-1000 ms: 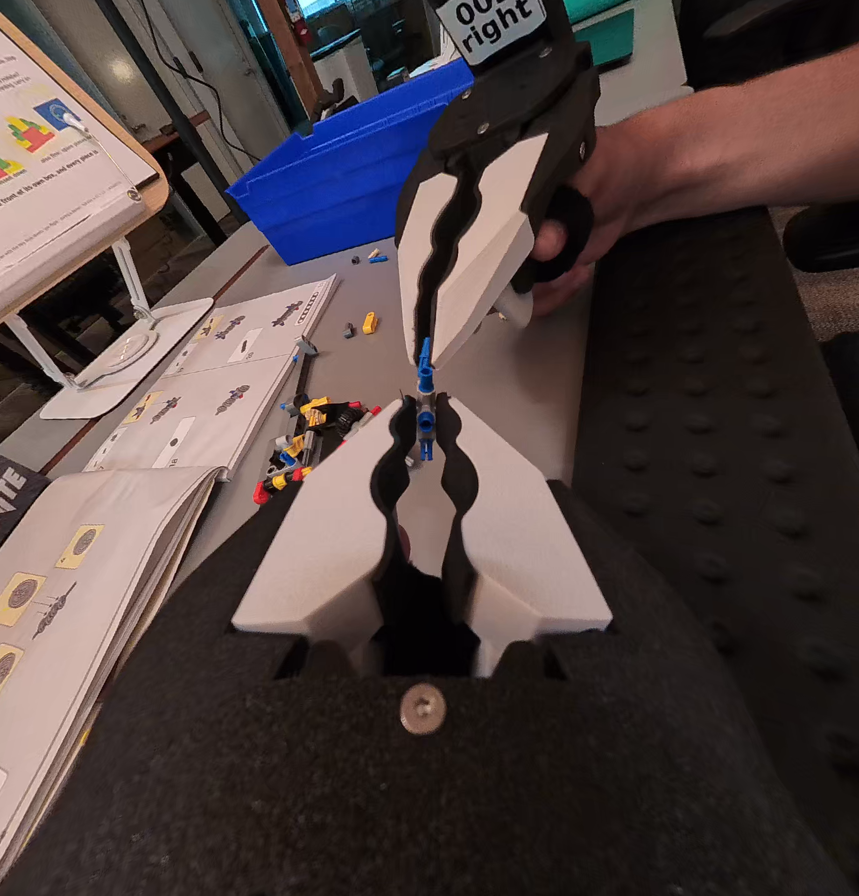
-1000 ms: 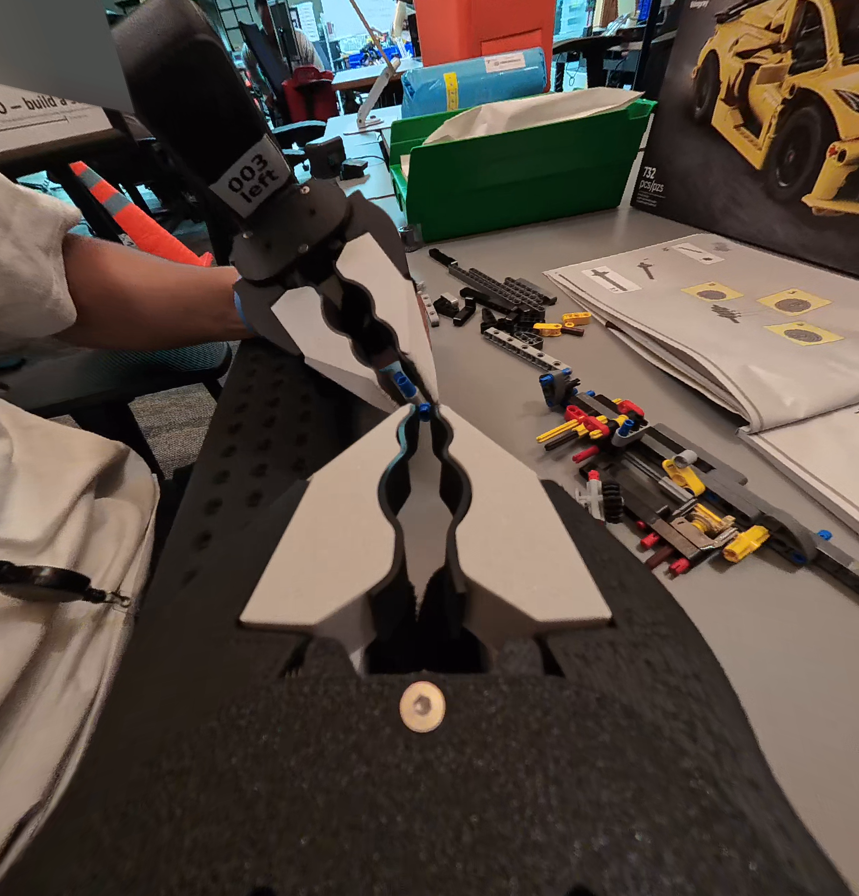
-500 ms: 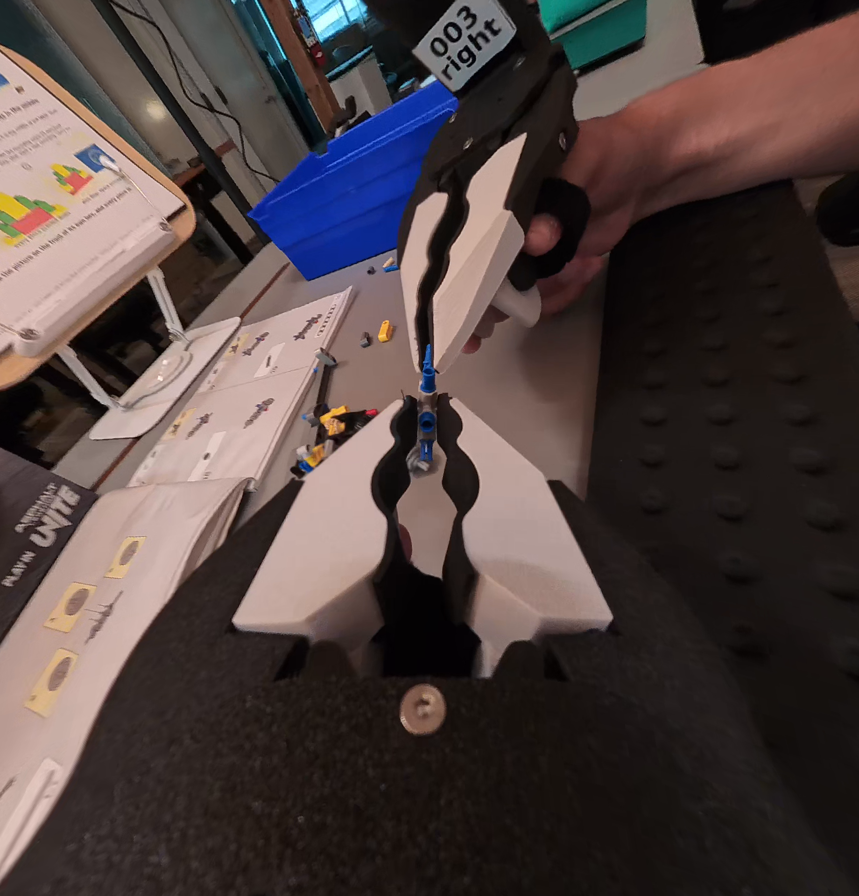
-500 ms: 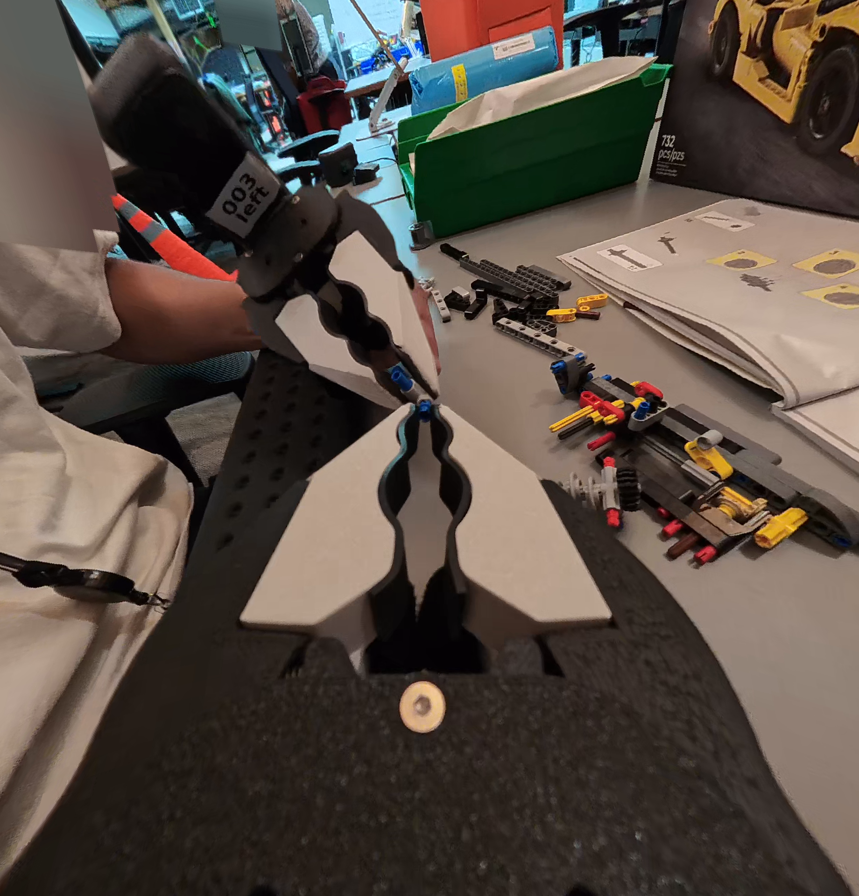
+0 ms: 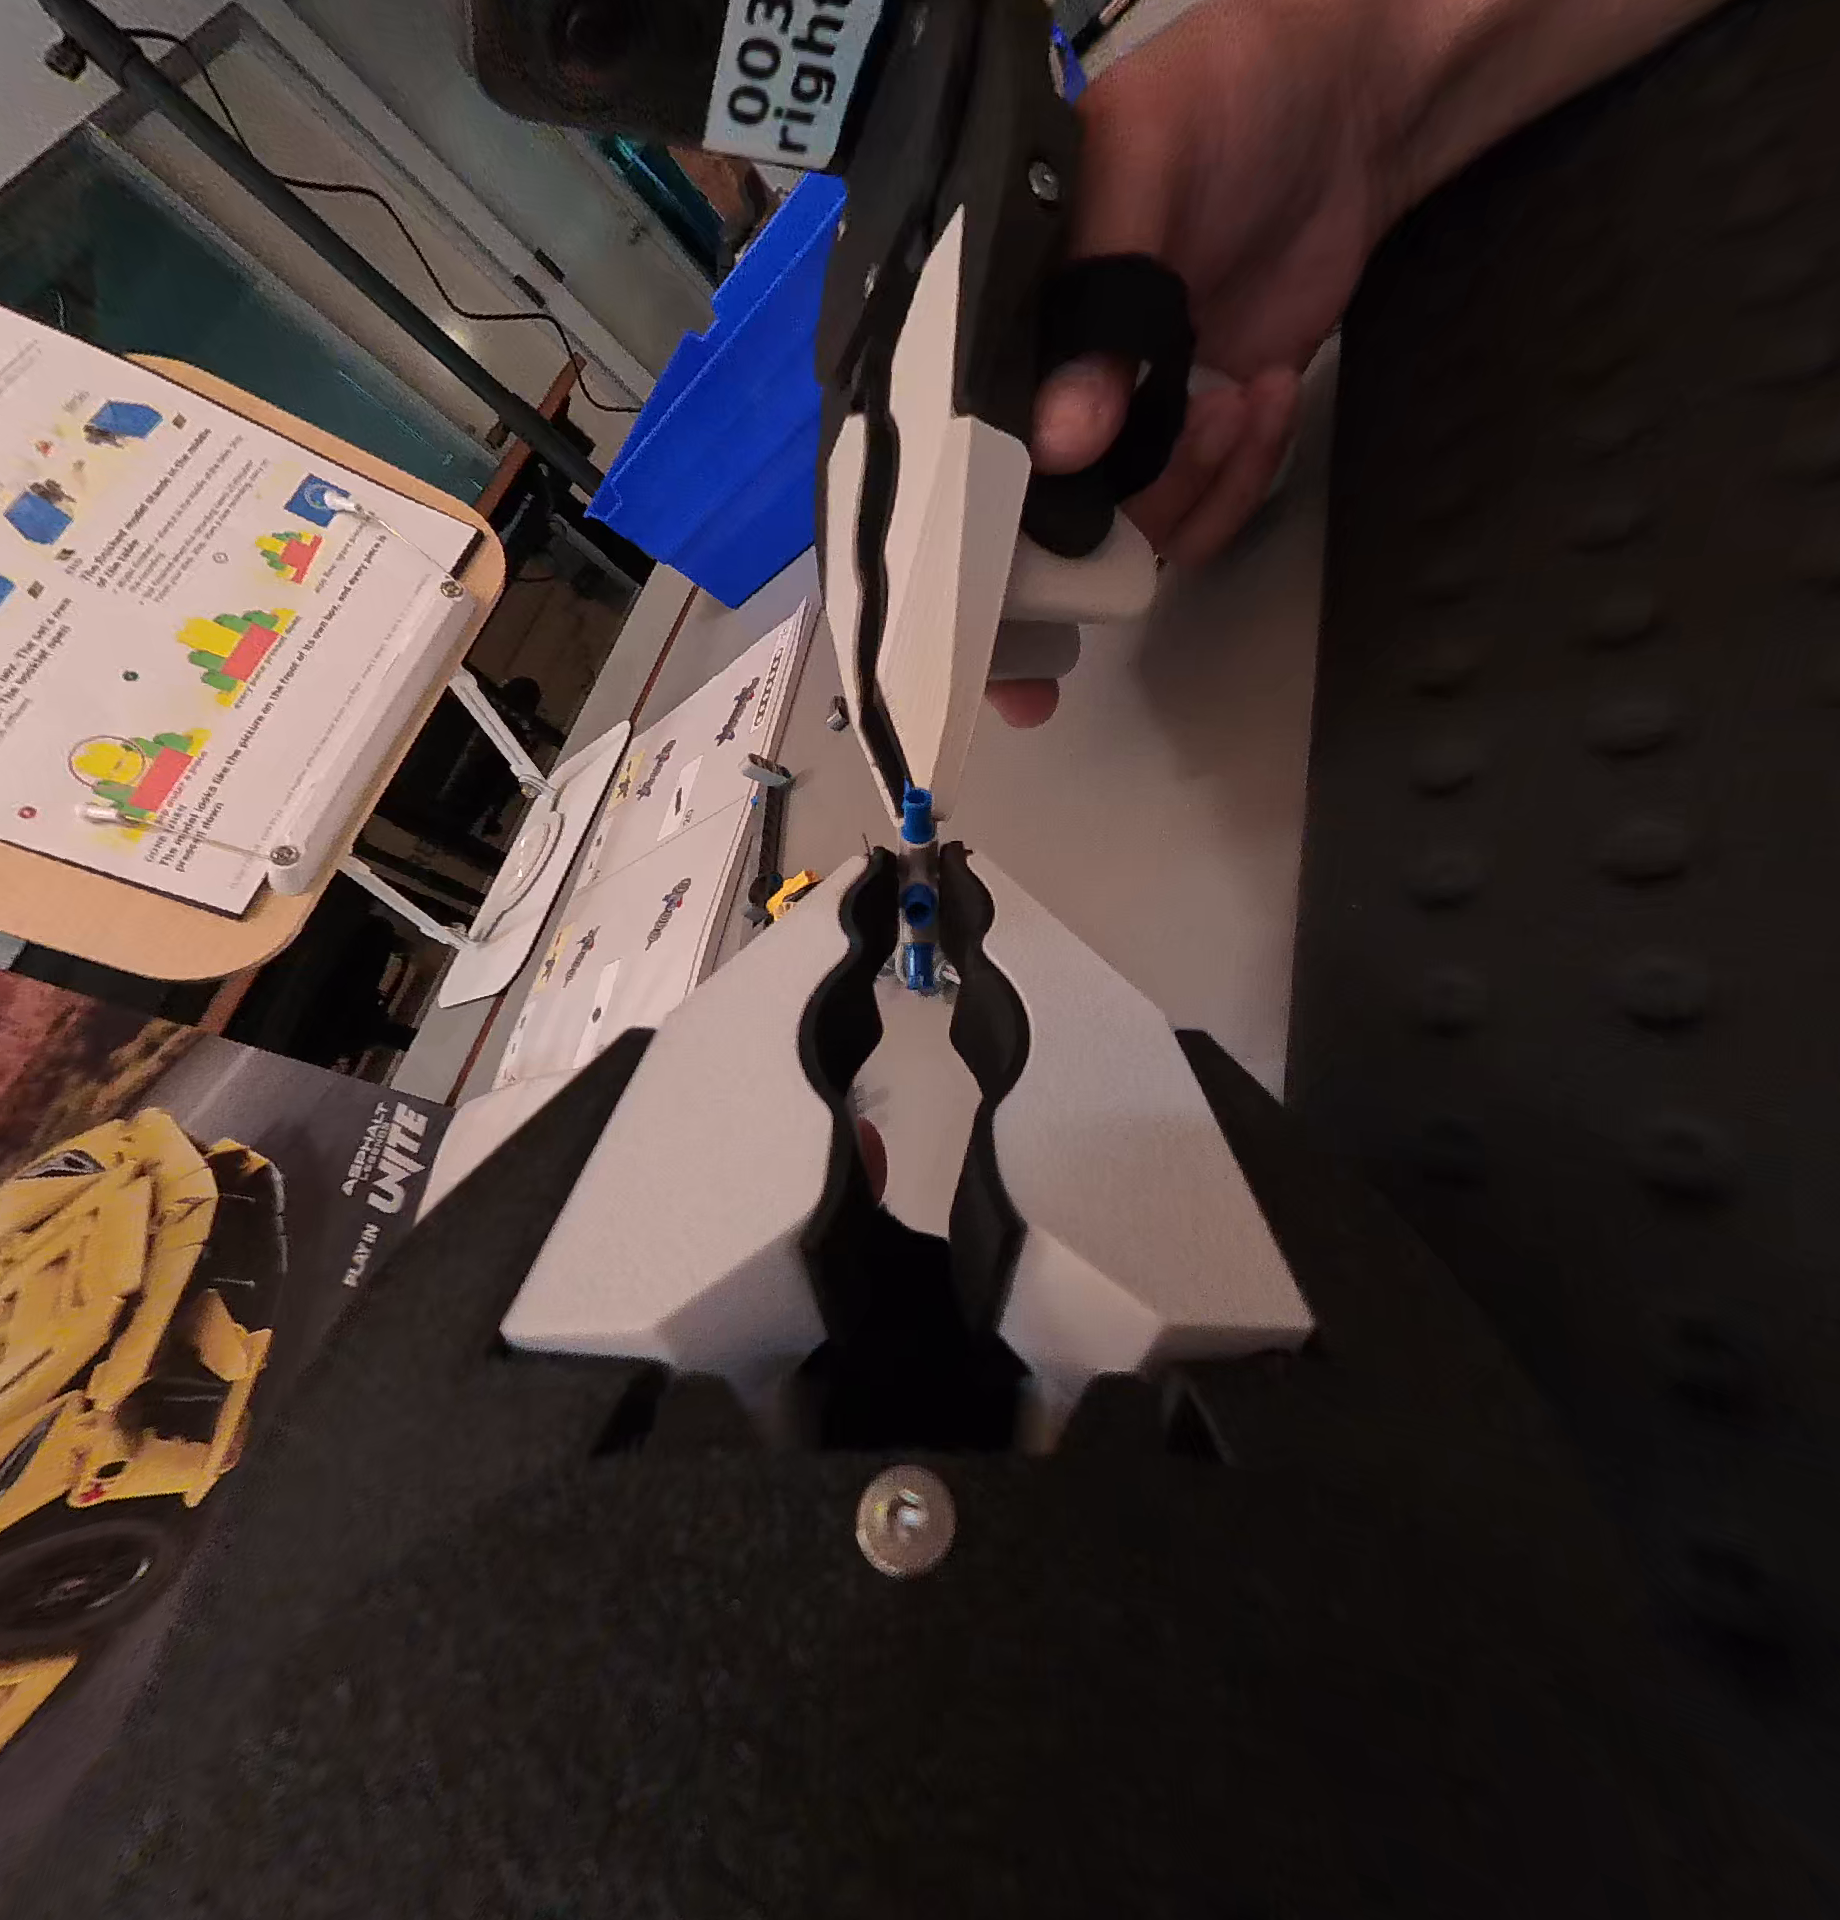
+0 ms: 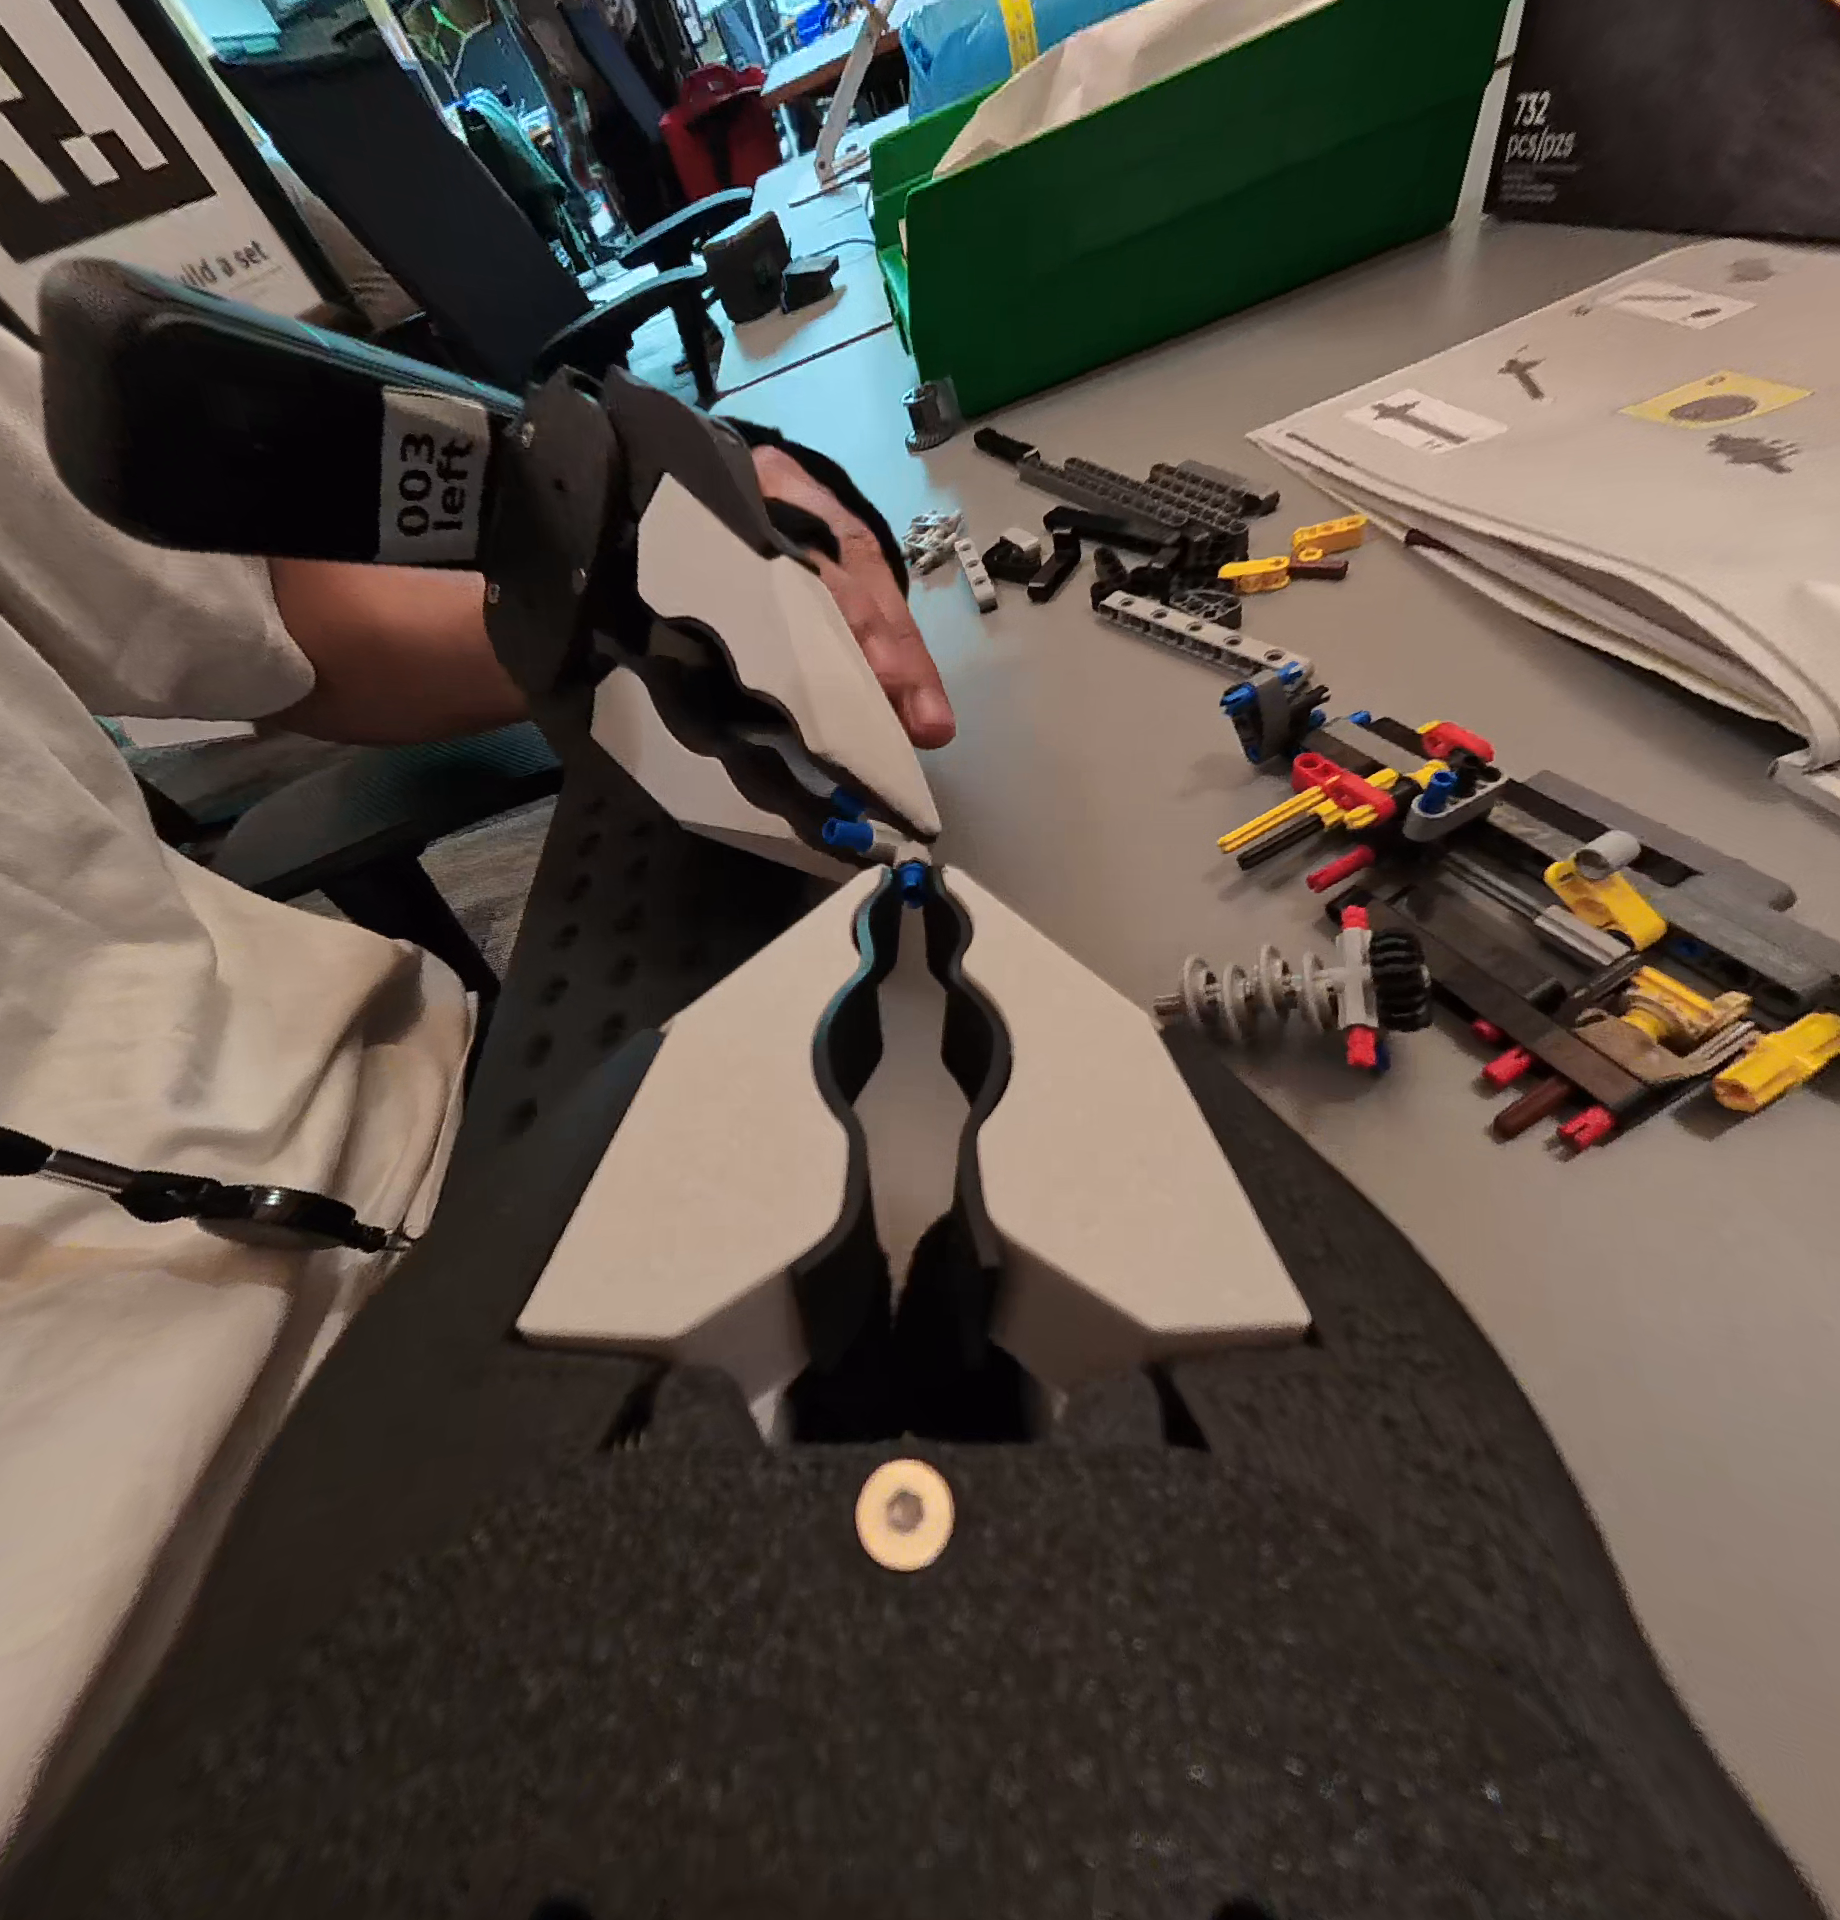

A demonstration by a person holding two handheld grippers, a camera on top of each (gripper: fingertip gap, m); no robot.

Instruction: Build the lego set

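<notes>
In the left wrist view my left gripper (image 5: pixel 911 868) is shut on a small grey connector with blue pins (image 5: pixel 918 920). My right gripper (image 5: pixel 911 790) comes down from above, shut on a blue pin (image 5: pixel 914 816) that meets the top of the connector. In the right wrist view my right gripper (image 6: pixel 908 871) pinches the blue pin (image 6: pixel 908 883) at its very tips. The left gripper (image 6: pixel 921 831) reaches in from the left, tip to tip with it, and blue pins (image 6: pixel 845 828) stick out of its jaws. Both are held above the table edge.
A partly built black, yellow and red assembly (image 6: pixel 1570 935) lies on the grey table with a grey spring part (image 6: pixel 1269 987), loose black beams (image 6: pixel 1155 499) and an open booklet (image 6: pixel 1622 468). A green bin (image 6: pixel 1207 208), a blue bin (image 5: pixel 729 457), an instruction stand (image 5: pixel 168 665) and the set's box (image 5: pixel 116 1299) surround them. The tips of both grippers are at nearly the same place.
Both grippers have stayed tip to tip while lifting and rolling. The left gripper now lies flatter, and its view has tilted toward the box and stand. Both grips are unchanged.
</notes>
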